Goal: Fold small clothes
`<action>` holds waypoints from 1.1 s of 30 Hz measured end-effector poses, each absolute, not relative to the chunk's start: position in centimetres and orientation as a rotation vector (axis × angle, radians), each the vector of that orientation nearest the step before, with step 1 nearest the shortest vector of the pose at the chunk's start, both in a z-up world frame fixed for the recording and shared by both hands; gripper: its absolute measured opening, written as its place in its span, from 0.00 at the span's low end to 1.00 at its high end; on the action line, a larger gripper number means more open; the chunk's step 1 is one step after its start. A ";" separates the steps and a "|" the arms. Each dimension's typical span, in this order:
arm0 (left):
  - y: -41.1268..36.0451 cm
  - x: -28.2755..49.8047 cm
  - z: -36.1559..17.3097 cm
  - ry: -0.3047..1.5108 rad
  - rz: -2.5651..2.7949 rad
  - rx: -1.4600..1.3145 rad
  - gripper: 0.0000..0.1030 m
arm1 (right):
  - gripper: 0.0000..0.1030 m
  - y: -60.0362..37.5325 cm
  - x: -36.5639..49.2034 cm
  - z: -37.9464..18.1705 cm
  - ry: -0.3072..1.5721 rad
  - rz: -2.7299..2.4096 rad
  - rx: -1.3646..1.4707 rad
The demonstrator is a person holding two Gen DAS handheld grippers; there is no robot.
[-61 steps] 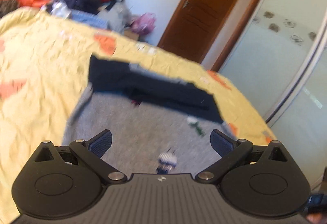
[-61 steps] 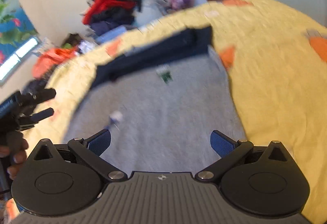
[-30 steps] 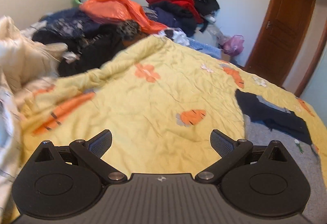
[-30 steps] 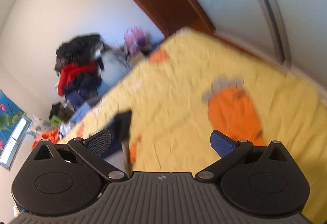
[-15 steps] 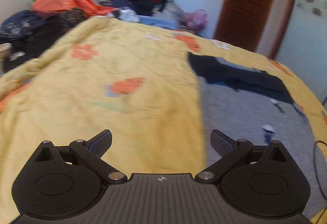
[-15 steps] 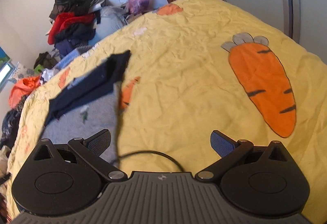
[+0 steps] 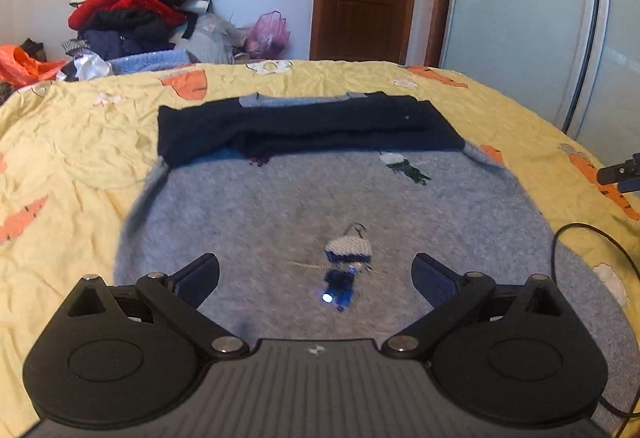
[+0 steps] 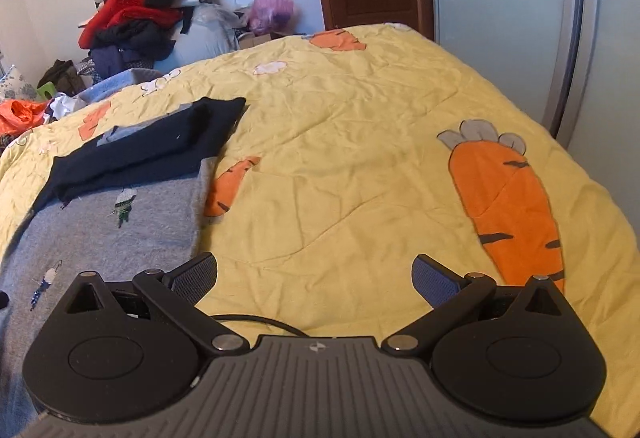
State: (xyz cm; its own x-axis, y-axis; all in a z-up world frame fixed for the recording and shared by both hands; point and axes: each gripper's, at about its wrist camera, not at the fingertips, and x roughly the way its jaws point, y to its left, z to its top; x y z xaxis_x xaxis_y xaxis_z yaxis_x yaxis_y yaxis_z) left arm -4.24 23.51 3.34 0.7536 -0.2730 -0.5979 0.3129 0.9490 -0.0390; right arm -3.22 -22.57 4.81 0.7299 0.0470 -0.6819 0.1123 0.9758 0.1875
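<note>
- The left tongs (image 7: 316,278) hang spread wide and empty over the near part of the grey sweater (image 7: 280,214), pointing along it toward its far end.
- The grey sweater lies flat on the yellow carrot-print bedspread (image 7: 80,142), its length running away from the tongs. Its navy sleeves (image 7: 296,130) are folded crosswise over the far end.
- Both side edges of the sweater lie outboard of the left tongs, so this hand looks the nearer one for a grasp at the near hem.
- A black cable (image 7: 580,234) loops across the sweater's right side, which may snag a fold.
- The right tongs (image 8: 314,276) are also spread wide and empty, over bare bedspread. The sweater's right edge (image 8: 198,206) lies just to their left, so they would need to shift leftward.
</note>
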 end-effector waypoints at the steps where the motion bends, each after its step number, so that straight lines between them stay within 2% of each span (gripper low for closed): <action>1: 23.8 -4.2 3.7 0.638 -0.315 0.071 1.00 | 1.00 -22.6 -3.3 4.9 0.754 -0.036 0.228; 20: 27.5 -4.1 6.4 0.630 -0.263 0.224 1.00 | 1.00 -23.1 -4.6 8.5 0.744 -0.042 0.249; 30: 30.5 -5.3 11.3 0.626 -0.251 0.207 1.00 | 1.00 -24.6 -7.9 13.8 0.666 0.025 0.399; 33: 31.8 -6.6 11.7 0.607 -0.243 0.241 1.00 | 1.00 -25.1 -9.7 13.8 0.643 0.064 0.461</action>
